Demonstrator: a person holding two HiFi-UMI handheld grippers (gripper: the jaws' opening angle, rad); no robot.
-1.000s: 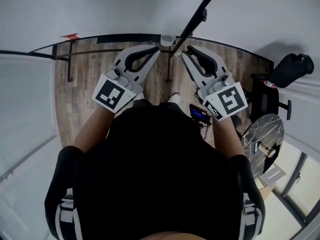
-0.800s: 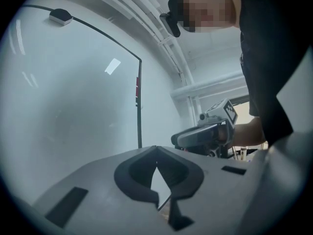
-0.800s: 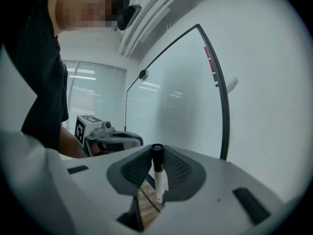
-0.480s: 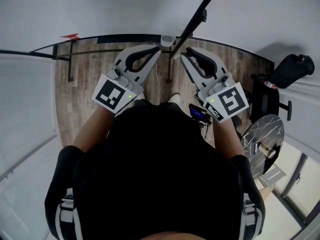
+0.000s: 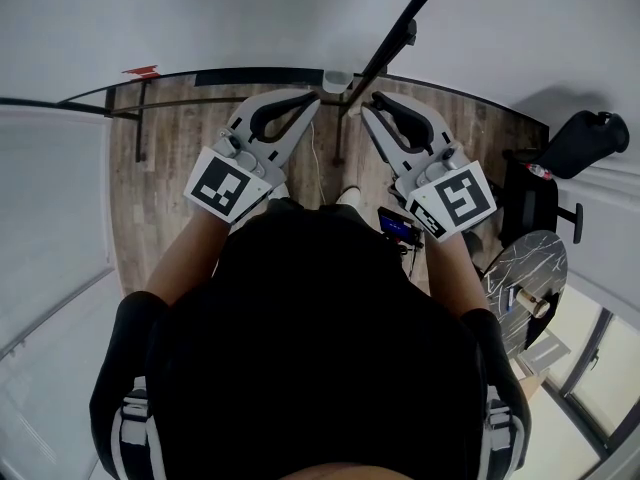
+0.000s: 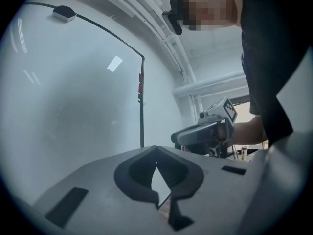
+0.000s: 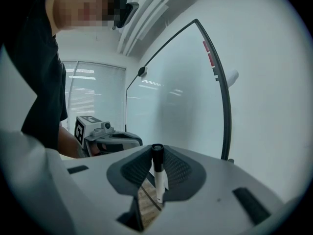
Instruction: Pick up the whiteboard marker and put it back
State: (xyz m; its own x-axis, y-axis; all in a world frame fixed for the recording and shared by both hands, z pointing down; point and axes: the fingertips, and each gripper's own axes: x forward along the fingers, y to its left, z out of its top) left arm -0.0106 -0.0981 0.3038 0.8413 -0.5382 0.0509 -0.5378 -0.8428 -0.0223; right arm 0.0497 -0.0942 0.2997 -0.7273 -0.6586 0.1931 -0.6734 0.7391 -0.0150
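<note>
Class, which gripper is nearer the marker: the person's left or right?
Right. The right gripper is shut on the marker; the left gripper is alongside, shut and empty, apart from the marker.

Left gripper [image 5: 315, 100] and right gripper [image 5: 366, 110] point side by side toward twelve o'clock over the wooden floor [image 5: 170, 168]; a marble table [image 5: 530, 258] stands at four o'clock.

Black tee [image 5: 320, 338]; grey hand-held grippers [image 5: 318, 98] [image 5: 364, 110], b/w markers [image 5: 228, 186].

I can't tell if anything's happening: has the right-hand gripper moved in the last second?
No. The right gripper, clamped on the marker, keeps its place beside the black pole.
</note>
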